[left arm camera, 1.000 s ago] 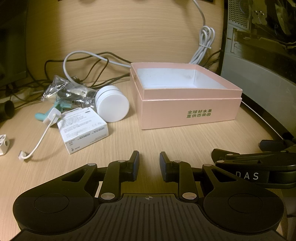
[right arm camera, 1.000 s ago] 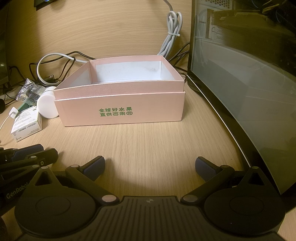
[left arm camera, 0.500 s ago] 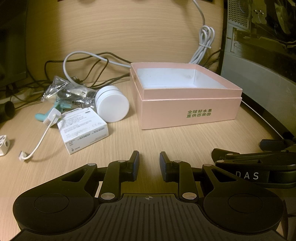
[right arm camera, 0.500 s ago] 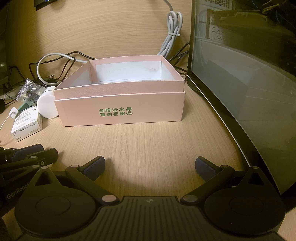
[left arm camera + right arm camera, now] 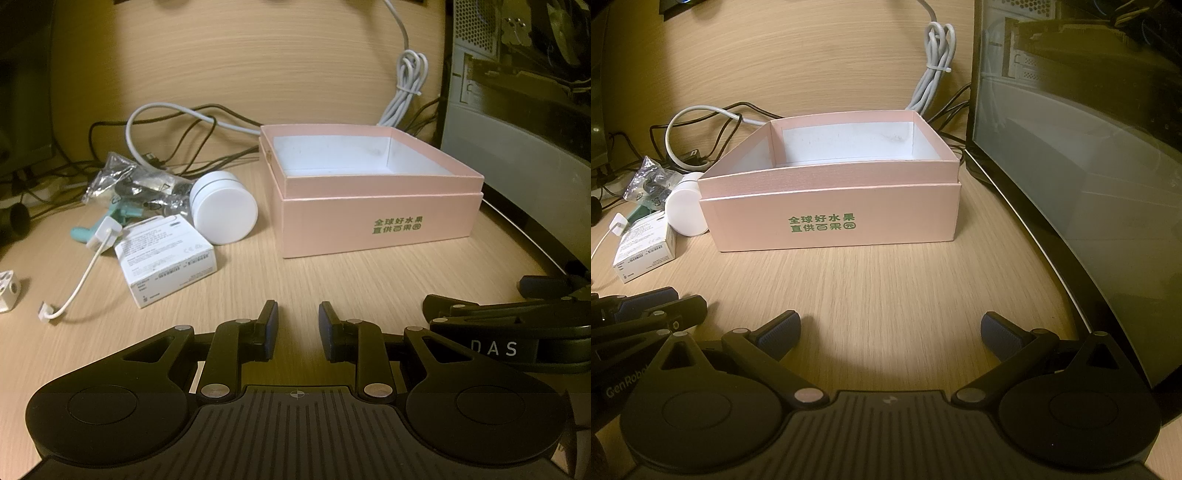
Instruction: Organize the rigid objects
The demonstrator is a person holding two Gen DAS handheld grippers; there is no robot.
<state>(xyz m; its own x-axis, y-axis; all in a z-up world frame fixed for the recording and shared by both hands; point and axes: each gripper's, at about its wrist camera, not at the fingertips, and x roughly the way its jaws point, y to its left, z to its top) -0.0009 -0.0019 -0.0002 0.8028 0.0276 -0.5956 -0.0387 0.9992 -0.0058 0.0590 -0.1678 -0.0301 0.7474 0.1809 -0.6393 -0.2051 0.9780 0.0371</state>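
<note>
An open pink box (image 5: 380, 225) with green print stands on the wooden desk; its white inside looks empty. It also shows in the right wrist view (image 5: 834, 225). Left of it lie a white round jar (image 5: 223, 212) on its side, a small white carton (image 5: 166, 254), a clear plastic bag (image 5: 129, 184) of dark parts, a teal item (image 5: 83, 232) and a white cable adapter (image 5: 101, 236). My left gripper (image 5: 298, 325) is open a little and empty, low over the desk before the box. My right gripper (image 5: 890, 332) is wide open and empty.
A curved monitor (image 5: 1089, 184) stands close on the right. Cables (image 5: 177, 118) and a bundled white cord (image 5: 406, 88) lie behind the box against the wooden wall. A small white cube (image 5: 7, 291) sits at the far left. A PC case (image 5: 517, 74) is at the back right.
</note>
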